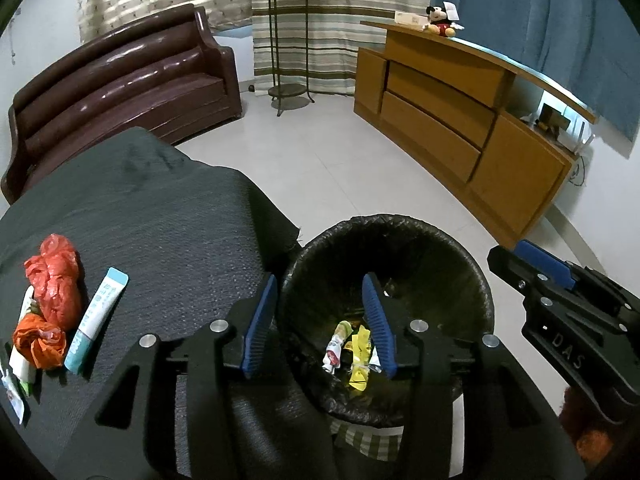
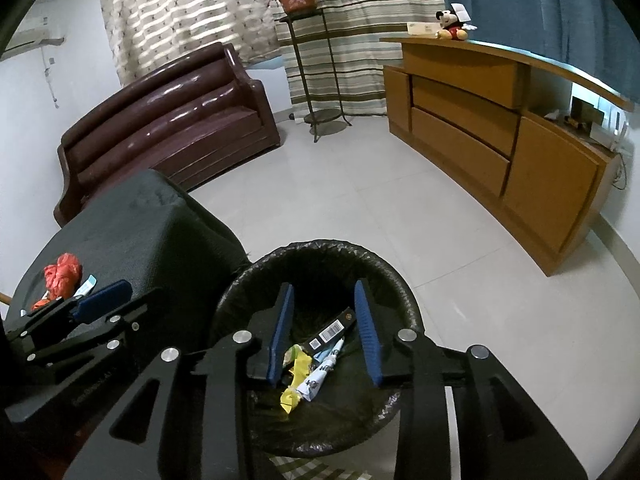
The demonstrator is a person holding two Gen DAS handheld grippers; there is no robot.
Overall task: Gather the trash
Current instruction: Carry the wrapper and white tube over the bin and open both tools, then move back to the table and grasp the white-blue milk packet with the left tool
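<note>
A bin lined with a black bag (image 1: 452, 248) (image 2: 400, 280) stands on the floor beside a dark-covered table (image 1: 160, 208) (image 2: 132, 220). Wrappers (image 1: 352, 356) (image 2: 316, 364) lie inside it, among them a yellow one and a black barcoded packet. My left gripper (image 1: 320, 320) is open and empty over the bin's left rim. My right gripper (image 2: 324, 328) is open and empty above the bin. On the table lie crumpled red plastic bags (image 1: 54, 280) (image 2: 62, 272), a white and teal tube (image 1: 96, 316) (image 2: 86, 285) and small wrappers (image 1: 16, 380).
A brown leather sofa (image 1: 120, 80) stands behind the table. A wooden cabinet (image 1: 460, 120) with a Mickey toy (image 1: 440, 20) runs along the right. A metal plant stand (image 1: 288, 48) is by the curtains. Pale tiled floor (image 1: 340, 168) lies between them.
</note>
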